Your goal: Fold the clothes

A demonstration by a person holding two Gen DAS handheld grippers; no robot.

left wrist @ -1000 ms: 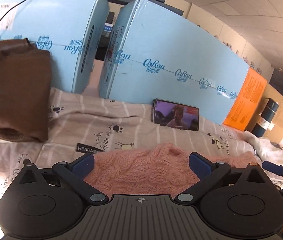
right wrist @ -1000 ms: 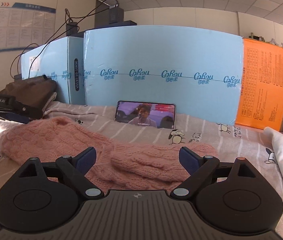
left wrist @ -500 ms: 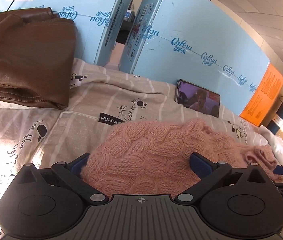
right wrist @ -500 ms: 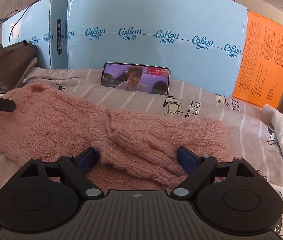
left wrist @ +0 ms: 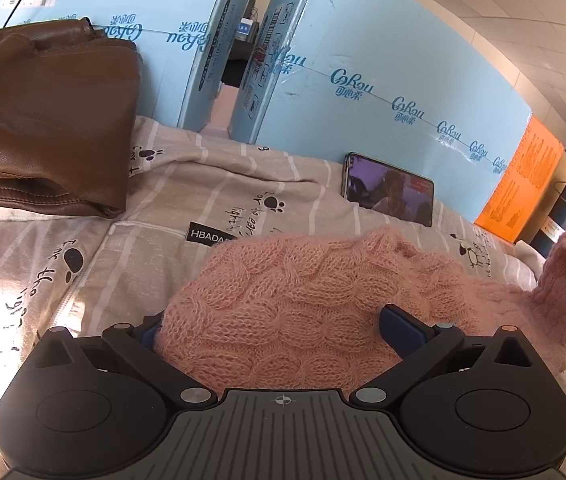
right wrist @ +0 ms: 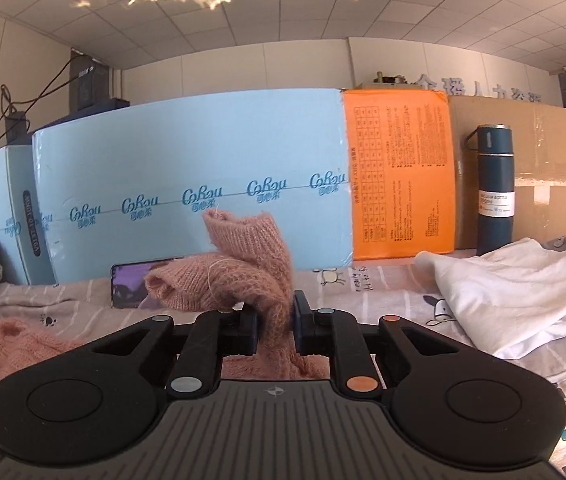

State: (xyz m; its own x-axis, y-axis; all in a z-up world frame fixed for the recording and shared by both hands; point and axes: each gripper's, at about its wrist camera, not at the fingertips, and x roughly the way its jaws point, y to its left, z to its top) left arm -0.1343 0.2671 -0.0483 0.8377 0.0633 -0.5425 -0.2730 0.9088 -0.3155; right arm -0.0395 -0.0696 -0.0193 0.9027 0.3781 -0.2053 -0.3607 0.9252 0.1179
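A pink cable-knit sweater (left wrist: 291, 300) lies on the striped bedsheet (left wrist: 83, 264). My left gripper (left wrist: 275, 332) is open and low over it, with the knit bulging between its blue fingers (left wrist: 399, 326). My right gripper (right wrist: 275, 320) is closing its jaws, and the pads press on the sweater's sleeve (right wrist: 251, 264). The cuff stands up above the fingers, folded over. In the left wrist view the raised sleeve (left wrist: 559, 280) shows at the far right, lifted off the bed.
A brown leather jacket (left wrist: 43, 120) lies at the left. Light blue boxes (left wrist: 363, 80) and an orange box (right wrist: 399, 180) wall the back, with a phone (left wrist: 389, 190) leaning on them. A white garment (right wrist: 515, 292) and a dark bottle (right wrist: 495, 188) are at the right.
My right gripper went from wide open to clamped on the sleeve and raised it off the bed. My left gripper stayed open over the sweater, tilting down slightly.
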